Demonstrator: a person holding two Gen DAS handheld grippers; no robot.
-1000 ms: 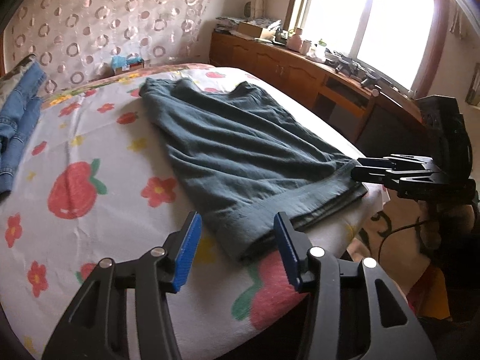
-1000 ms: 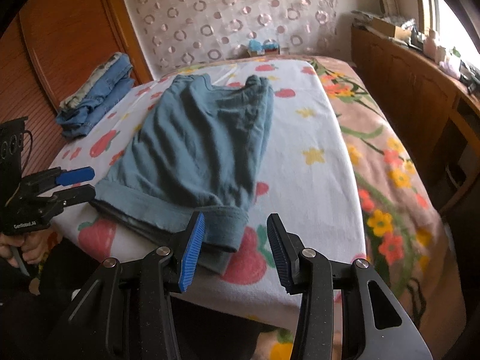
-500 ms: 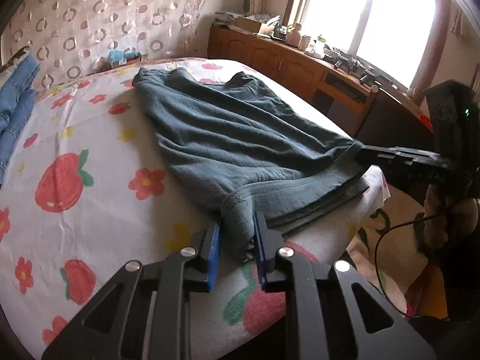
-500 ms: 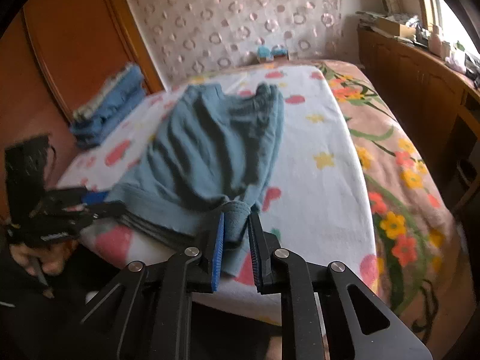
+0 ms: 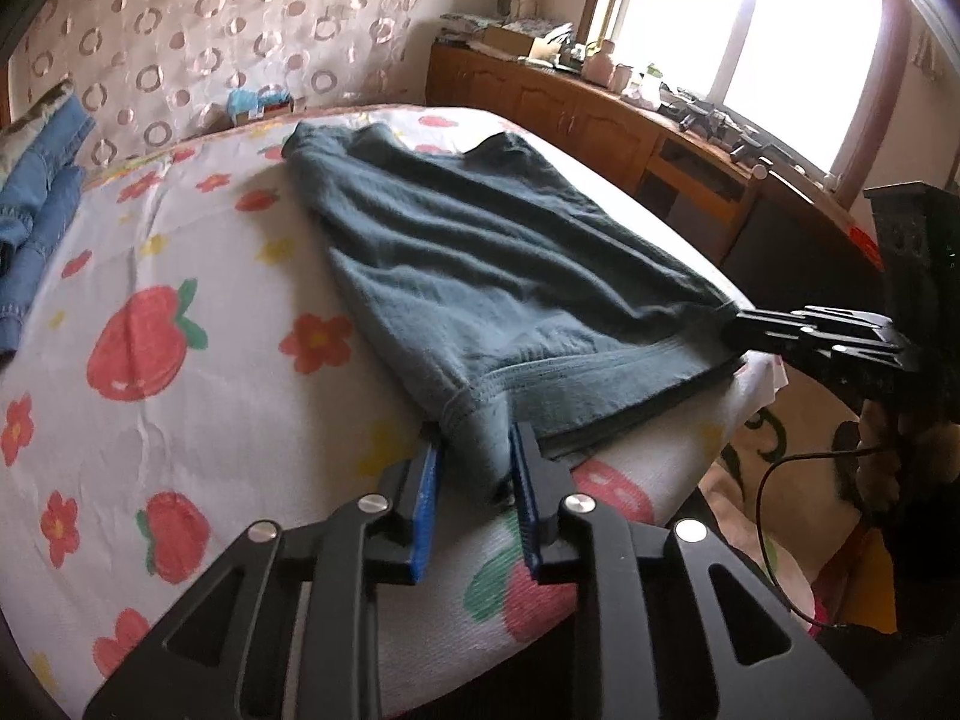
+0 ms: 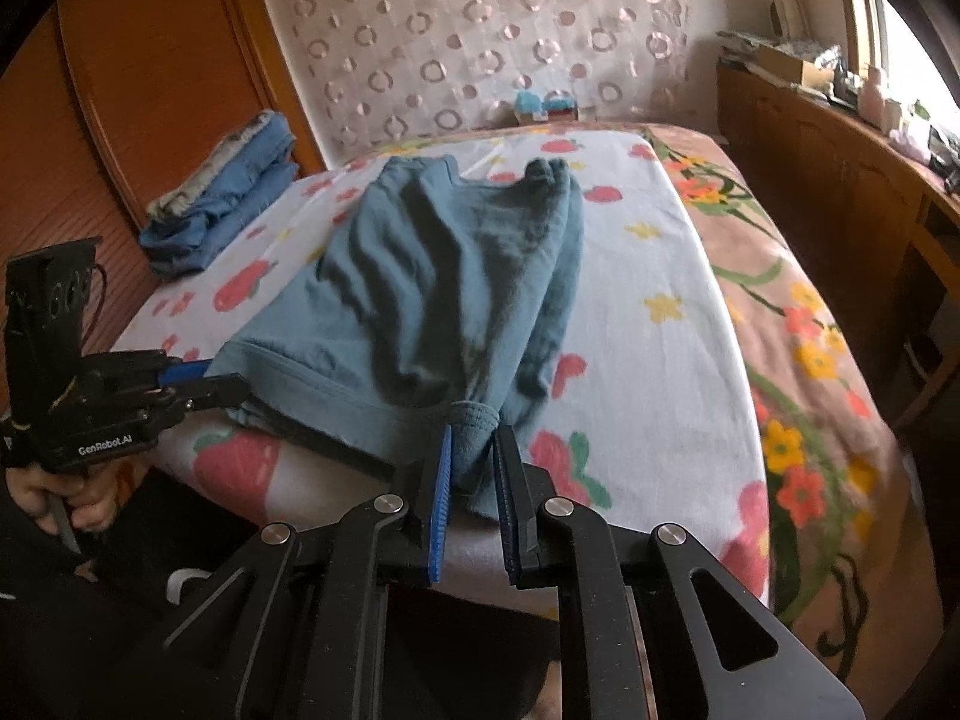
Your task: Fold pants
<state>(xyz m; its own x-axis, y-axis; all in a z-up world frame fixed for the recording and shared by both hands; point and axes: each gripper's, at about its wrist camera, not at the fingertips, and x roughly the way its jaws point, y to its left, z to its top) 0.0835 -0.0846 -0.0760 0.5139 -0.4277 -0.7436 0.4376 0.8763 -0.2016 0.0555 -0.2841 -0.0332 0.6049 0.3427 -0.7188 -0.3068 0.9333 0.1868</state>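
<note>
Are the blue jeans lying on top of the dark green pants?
No, the folded blue jeans sit apart by the wooden headboard side, while the dark pants lie alone in the middle of the strawberry sheet.

A bed [image 5: 180, 420] with a strawberry-print sheet [image 6: 648, 360] fills the room. Folded jeans [image 6: 228, 204] lie far left. A wooden cabinet [image 5: 600, 120] stands under the window [image 5: 750, 30], right.
</note>
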